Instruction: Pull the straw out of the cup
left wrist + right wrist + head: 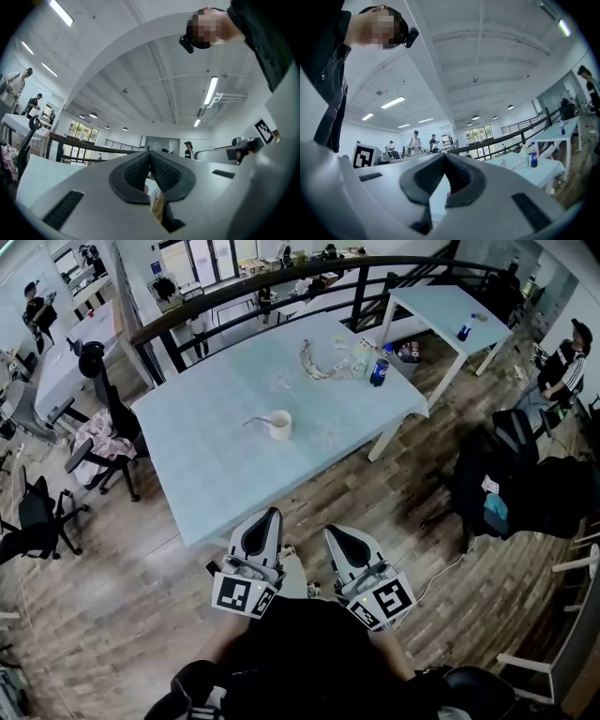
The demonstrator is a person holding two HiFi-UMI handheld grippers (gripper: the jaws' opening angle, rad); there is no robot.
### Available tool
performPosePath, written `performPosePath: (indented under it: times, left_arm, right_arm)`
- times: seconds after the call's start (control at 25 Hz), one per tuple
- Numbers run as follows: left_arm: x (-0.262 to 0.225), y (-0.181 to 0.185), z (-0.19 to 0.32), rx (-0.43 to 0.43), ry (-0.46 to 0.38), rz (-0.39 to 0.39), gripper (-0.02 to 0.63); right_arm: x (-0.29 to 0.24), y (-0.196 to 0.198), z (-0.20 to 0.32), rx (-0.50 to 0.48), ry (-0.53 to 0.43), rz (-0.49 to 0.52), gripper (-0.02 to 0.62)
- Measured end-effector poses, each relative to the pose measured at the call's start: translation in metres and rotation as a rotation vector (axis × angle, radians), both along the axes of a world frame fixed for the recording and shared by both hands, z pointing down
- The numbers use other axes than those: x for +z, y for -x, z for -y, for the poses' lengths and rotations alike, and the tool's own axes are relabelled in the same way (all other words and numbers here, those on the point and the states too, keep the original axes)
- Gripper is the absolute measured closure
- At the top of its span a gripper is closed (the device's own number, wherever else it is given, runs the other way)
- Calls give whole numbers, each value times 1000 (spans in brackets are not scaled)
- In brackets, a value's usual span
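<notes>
on big pale blue table point(206, 465), small white round cup point(280, 426) stands upright. thin grey straw point(253, 421) sits in it, leaning left. straw not out yet, so job not started. left gripper point(270, 517) and right gripper point(332, 534) both pinched tight, nothing in them, down by near table edge, well apart from cup. left to do: reach cup, grab straw, pull out.

Wood floor point(112, 615); pale blue table point(202, 460); black railing point(272, 282) behind; office chairs point(37, 521) left.
</notes>
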State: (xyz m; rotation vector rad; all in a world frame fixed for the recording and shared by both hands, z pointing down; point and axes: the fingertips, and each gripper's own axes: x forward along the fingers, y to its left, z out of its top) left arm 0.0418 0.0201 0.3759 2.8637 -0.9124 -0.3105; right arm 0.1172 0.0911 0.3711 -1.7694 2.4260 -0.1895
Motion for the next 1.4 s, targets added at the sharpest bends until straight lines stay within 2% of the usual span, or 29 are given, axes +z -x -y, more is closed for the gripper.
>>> performPosePath:
  times: [0.4, 0.8, 1.12, 1.4]
  left_arm:
    - [25, -47, 50, -36, 44, 8, 594]
    - [29, -97, 134, -66, 80, 11, 592]
    - [28, -117, 209, -104, 86, 3, 592]
    - [27, -111, 248, -162, 60, -7, 592]
  right_arm:
    - [11, -53, 57, -16, 35, -13, 587]
    - [7, -101, 141, -46, 55, -12, 586]
    - [-6, -121, 217, -83, 32, -22, 586]
    - [-6, -117, 262, -144, 15, -48, 586]
